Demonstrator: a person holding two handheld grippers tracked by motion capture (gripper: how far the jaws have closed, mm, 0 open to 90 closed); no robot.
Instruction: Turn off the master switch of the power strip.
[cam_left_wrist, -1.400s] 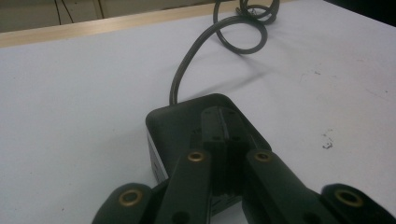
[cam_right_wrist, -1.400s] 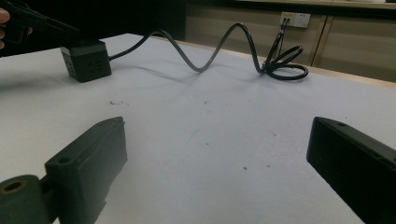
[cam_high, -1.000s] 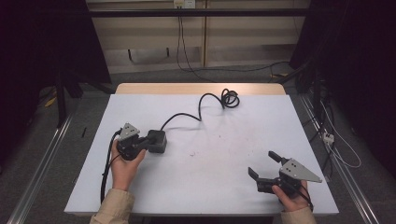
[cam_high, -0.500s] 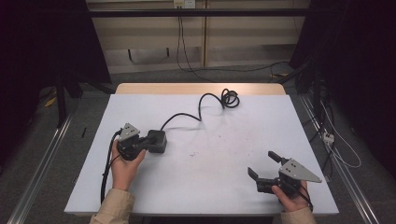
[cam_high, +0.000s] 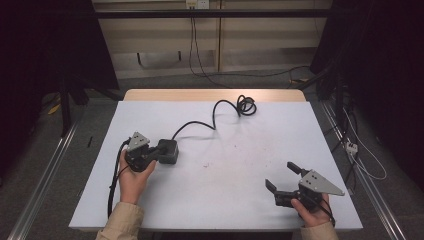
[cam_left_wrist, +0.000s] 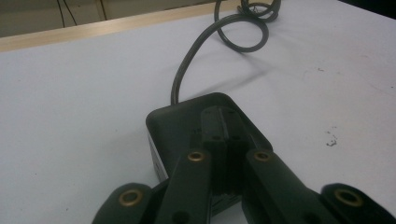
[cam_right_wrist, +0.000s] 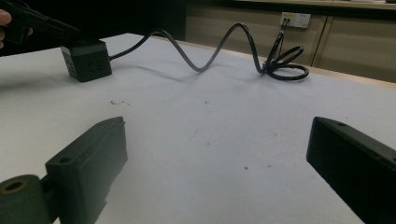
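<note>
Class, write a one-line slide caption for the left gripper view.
Closed left gripper resting on top of a black power cube, its cable trailing across the white table.

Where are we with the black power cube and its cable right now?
Done: nothing visibly finished. In hand: the left hand-held gripper rests with shut jaws on top of the black power cube, pressing rather than gripping its sides. Left: the cable lies loosely coiled at the table's far edge; the right hand-held gripper waits open, apart.

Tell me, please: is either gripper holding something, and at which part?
Nothing is held. The left gripper has its jaws shut together, resting on top of the black power cube. The right gripper is open above the table.
</note>
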